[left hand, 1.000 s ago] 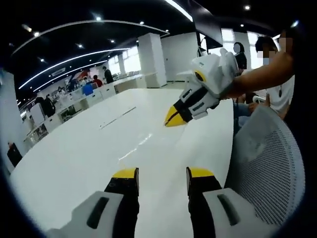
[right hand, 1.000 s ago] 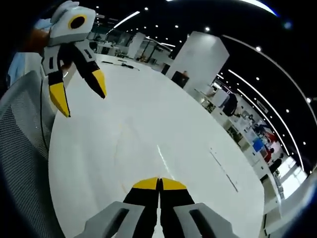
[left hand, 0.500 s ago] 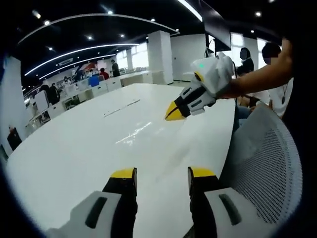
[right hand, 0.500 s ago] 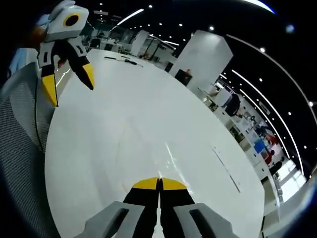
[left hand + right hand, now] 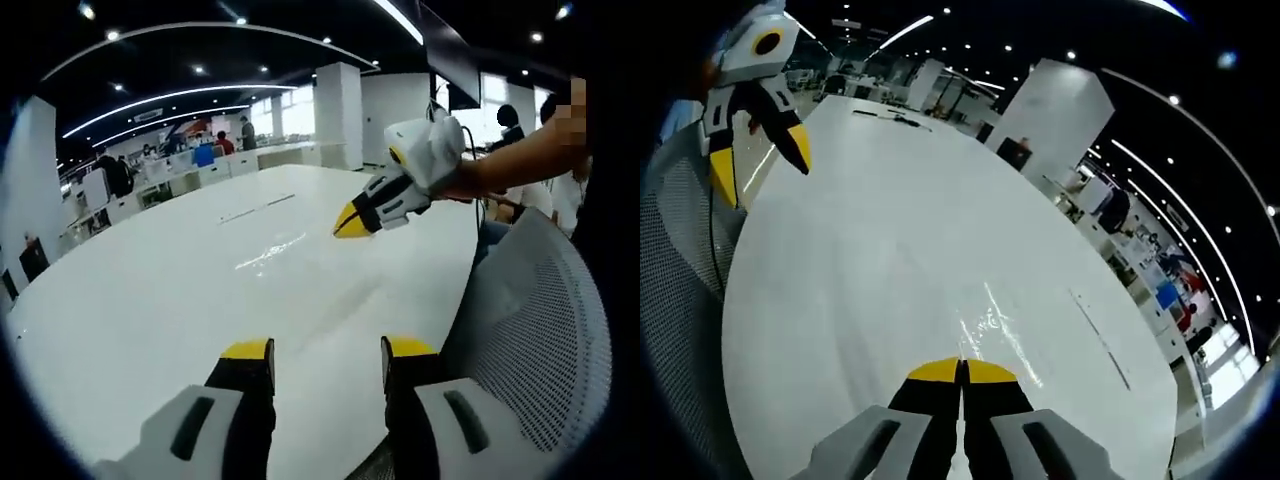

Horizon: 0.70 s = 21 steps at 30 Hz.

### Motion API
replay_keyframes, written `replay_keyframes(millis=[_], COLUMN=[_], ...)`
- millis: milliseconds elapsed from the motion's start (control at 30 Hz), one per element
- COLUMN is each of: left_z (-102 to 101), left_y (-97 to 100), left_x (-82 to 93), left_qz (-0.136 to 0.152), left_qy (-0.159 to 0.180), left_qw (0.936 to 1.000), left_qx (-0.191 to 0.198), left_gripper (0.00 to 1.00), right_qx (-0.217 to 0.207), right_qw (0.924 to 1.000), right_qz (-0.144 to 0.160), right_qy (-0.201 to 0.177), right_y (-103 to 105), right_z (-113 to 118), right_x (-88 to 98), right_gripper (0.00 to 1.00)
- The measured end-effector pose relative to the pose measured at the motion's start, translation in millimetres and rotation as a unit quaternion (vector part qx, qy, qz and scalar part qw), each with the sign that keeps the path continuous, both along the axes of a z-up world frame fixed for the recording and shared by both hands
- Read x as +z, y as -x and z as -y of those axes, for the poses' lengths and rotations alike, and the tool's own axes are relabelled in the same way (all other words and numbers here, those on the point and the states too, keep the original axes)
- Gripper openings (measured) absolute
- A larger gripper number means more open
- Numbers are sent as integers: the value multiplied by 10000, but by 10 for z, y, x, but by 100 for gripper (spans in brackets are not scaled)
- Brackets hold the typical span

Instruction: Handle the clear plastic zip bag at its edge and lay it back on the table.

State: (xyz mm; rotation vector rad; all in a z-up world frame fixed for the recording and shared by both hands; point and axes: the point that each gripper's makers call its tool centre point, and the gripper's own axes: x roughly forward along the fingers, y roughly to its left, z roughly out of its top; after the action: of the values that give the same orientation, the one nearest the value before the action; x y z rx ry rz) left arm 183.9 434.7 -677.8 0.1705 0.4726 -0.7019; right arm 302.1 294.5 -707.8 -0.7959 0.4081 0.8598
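The clear zip bag (image 5: 987, 322) shows only as a faint sheen and crease lines on the white table (image 5: 870, 210), running out from my right gripper (image 5: 962, 368), whose jaws are pressed together on its near edge. In the left gripper view the same sheen of the bag (image 5: 272, 254) lies left of the right gripper (image 5: 349, 224), which hovers shut a little above the table (image 5: 140, 300). My left gripper (image 5: 325, 350) is open with nothing between its jaws, near the table's edge. In the right gripper view the left gripper (image 5: 760, 172) hangs open at the upper left.
A grey mesh chair back (image 5: 545, 330) stands close on the right, and the same chair (image 5: 675, 270) fills the left edge of the right gripper view. A dark cable (image 5: 890, 118) lies at the table's far end. People sit at desks (image 5: 200, 160) beyond.
The left gripper has drifted away from the right one toward the table's far side, staying open. The right gripper stays shut; its view is nearly unchanged.
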Motion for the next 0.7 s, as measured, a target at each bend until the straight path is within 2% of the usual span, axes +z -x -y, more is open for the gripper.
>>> replay_keyframes(millis=[267, 367, 700], left_z=[13, 16, 59], left_y=[60, 73, 64], left_x=[-164, -225, -209], left_qz=[-84, -112, -65], left_qy=[-57, -181, -137], left_qw=[9999, 9998, 9998], left_qx=[15, -62, -108], left_gripper=[40, 40, 39], right_qx=[57, 59, 50], right_qw=[9999, 9998, 9994], right_qz=[-72, -131, -290], right_qy=[72, 109, 195], right_y=[-10, -13, -14], right_z=[-28, -27, -7], right_x=[-106, -153, -303], right_gripper=[0, 0, 0])
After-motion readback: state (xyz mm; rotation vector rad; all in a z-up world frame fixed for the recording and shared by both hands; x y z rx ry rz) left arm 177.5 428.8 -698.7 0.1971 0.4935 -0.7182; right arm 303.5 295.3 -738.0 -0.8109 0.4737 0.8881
